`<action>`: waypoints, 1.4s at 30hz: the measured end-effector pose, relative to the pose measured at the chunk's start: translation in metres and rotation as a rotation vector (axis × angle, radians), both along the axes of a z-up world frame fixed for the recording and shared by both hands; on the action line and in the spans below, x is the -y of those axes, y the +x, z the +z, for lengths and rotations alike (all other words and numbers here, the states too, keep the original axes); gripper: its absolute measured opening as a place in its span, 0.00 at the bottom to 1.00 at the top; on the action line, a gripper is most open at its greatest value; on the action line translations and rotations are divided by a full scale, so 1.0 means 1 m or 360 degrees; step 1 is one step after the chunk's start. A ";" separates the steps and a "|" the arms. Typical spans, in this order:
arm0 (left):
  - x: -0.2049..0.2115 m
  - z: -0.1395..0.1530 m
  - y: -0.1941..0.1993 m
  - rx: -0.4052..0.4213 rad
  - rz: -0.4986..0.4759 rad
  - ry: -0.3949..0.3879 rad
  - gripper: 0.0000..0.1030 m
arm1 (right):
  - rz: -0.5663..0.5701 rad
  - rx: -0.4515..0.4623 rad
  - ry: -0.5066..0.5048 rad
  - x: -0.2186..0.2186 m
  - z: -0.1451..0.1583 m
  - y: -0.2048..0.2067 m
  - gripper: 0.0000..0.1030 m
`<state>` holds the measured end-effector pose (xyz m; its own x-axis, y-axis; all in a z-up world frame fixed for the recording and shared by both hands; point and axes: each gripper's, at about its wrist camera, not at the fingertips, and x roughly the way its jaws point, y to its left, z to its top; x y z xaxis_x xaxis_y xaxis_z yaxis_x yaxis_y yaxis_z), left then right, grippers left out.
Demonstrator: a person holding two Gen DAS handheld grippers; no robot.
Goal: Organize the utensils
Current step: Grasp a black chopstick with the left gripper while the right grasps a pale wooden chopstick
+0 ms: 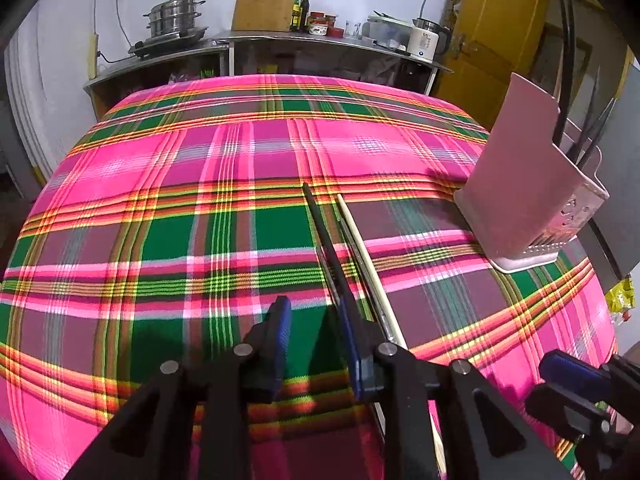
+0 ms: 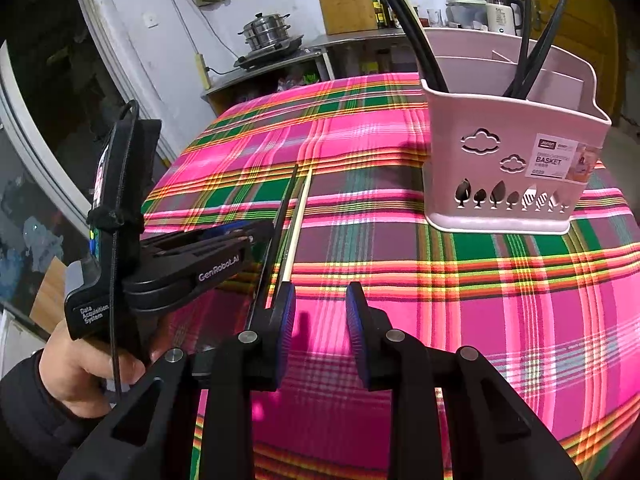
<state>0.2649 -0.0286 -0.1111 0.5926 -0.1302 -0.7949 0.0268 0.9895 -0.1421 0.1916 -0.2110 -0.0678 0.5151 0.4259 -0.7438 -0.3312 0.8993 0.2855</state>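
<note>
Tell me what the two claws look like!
Both are black plastic with blue ribbed pads and shiny round bolts. The left claw has white writing saying GenRobot.AI and Data Acquisition System, plus a thin black cable. A hand in a dark sleeve holds it. The right claw matches.

**Bright cloth, dark curved edges**

The plaid cloth (image 1: 240, 208) is lit brightly from above and its pinks are nearly washed out. Soft shadows are cast beneath the basket (image 2: 508, 168). Straight lines are bent by fisheye distortion; corners are blackened.

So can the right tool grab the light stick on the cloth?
Probably yes. The right tool is open and empty, and the light chopstick lies just ahead, with only the black chopstick alongside.
</note>
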 end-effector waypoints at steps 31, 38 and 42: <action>-0.032 0.002 -0.028 -0.0003 -0.0013 -0.0006 0.36 | -0.0023 -0.0012 0.0000 0.005 -0.004 0.003 0.26; -0.073 0.005 -0.035 -0.0002 0.0064 -0.0065 0.35 | 0.0058 -0.0014 -0.0021 -0.026 -0.010 0.027 0.26; -0.080 0.006 -0.030 -0.0007 0.0104 -0.0152 0.35 | 0.0079 -0.0024 -0.0061 -0.043 -0.018 0.045 0.26</action>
<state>0.2349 0.0509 -0.1053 0.5989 -0.1670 -0.7833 -0.0380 0.9710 -0.2360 0.2366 -0.1677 -0.0862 0.4825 0.4216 -0.7678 -0.3715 0.8923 0.2565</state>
